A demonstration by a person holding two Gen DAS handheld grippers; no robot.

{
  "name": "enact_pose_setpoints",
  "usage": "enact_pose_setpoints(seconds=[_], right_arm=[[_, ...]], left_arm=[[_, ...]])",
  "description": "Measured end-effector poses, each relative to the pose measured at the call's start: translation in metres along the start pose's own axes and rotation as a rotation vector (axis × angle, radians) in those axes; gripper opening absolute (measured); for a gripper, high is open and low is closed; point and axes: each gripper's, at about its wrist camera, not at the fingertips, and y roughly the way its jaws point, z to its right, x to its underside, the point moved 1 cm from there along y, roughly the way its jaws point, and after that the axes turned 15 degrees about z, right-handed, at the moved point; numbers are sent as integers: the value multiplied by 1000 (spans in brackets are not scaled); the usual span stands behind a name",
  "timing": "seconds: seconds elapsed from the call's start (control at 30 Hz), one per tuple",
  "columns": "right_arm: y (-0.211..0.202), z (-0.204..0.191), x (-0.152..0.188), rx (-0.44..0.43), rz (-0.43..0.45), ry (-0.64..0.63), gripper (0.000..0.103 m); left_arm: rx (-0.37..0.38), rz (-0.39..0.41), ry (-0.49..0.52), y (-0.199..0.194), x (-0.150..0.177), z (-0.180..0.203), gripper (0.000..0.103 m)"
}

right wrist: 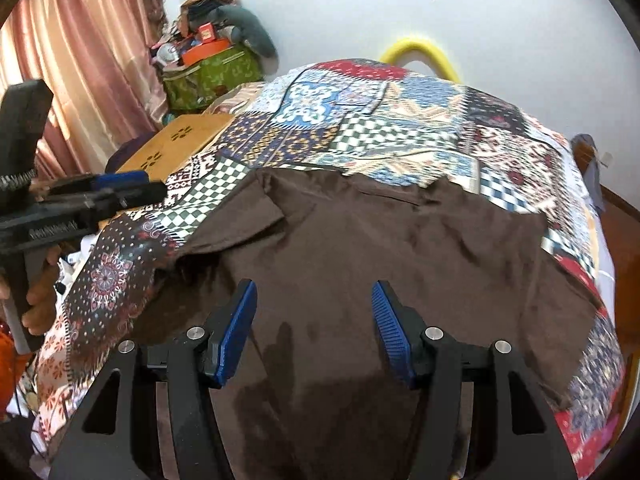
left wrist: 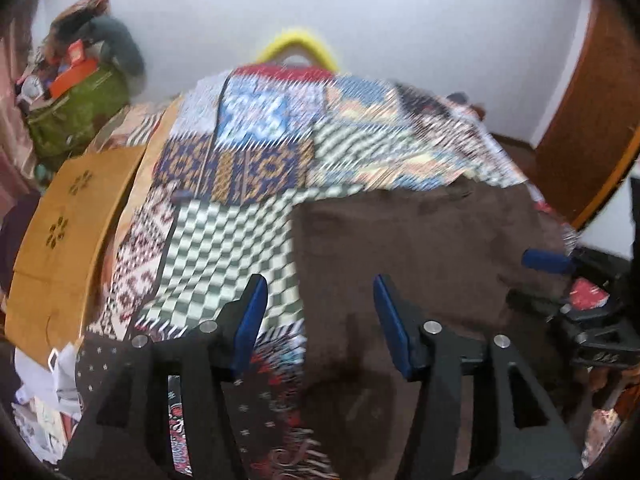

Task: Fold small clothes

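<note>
A dark brown garment (right wrist: 380, 248) lies spread flat on the patchwork bedspread (right wrist: 360, 120), with its left sleeve folded in near its top left. My right gripper (right wrist: 314, 286) hovers open over the garment's lower middle, with nothing between its blue pads. My left gripper (left wrist: 320, 284) is open too, above the garment's (left wrist: 420, 248) left edge where it meets the checked part of the bedspread (left wrist: 224, 248). The left wrist view is motion-blurred. A blue pad (left wrist: 546, 261) of the right gripper shows at the right edge of that view.
A wooden board with flower cut-outs (right wrist: 176, 144) lies at the bed's left side. Behind it a green bag (right wrist: 208, 76) piled with things stands by the pink curtain (right wrist: 80, 60). A yellow hoop (right wrist: 420, 52) rises behind the bed. A wooden door (left wrist: 580, 100) is at the right.
</note>
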Motion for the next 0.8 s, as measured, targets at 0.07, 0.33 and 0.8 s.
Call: enact_pose_setpoints(seconds=[0.07, 0.33, 0.8], right_arm=[[16, -7, -5, -13, -15, -16, 56], [96, -20, -21, -9, -101, -111, 56], [54, 16, -26, 60, -39, -39, 57]], left_arm=[[-28, -47, -2, 20, 14, -7, 55], [-15, -131, -19, 56, 51, -15, 56], [4, -86, 16, 24, 45, 4, 63]])
